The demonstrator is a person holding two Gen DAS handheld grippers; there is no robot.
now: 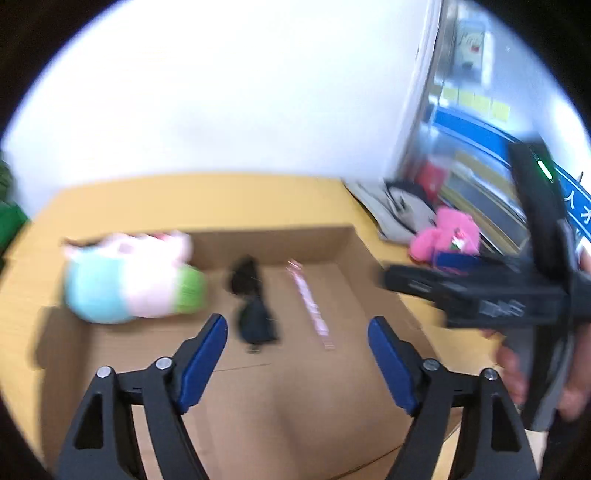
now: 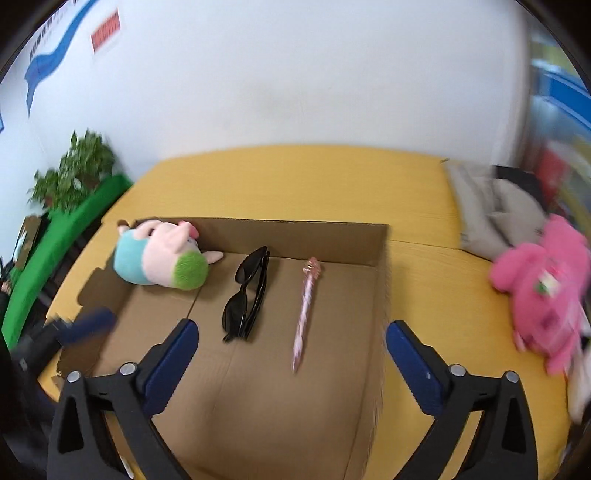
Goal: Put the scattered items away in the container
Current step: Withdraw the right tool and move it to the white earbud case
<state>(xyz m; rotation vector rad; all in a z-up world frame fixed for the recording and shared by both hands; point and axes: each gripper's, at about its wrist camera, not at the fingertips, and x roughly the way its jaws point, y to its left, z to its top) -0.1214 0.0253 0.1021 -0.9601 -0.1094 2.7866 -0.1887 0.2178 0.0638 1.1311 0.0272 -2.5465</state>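
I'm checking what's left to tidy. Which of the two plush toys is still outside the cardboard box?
The bright pink plush toy: it lies on the yellow table right of the box. The pastel one with the green end is already inside, in the far left corner.

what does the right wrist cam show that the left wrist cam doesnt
Only the right wrist view shows the potted plant and the red wall sign. Only the left wrist view shows the right gripper's black body from the side. Both show the cardboard box holding the pastel plush, sunglasses and pink pen, plus the pink plush outside it.
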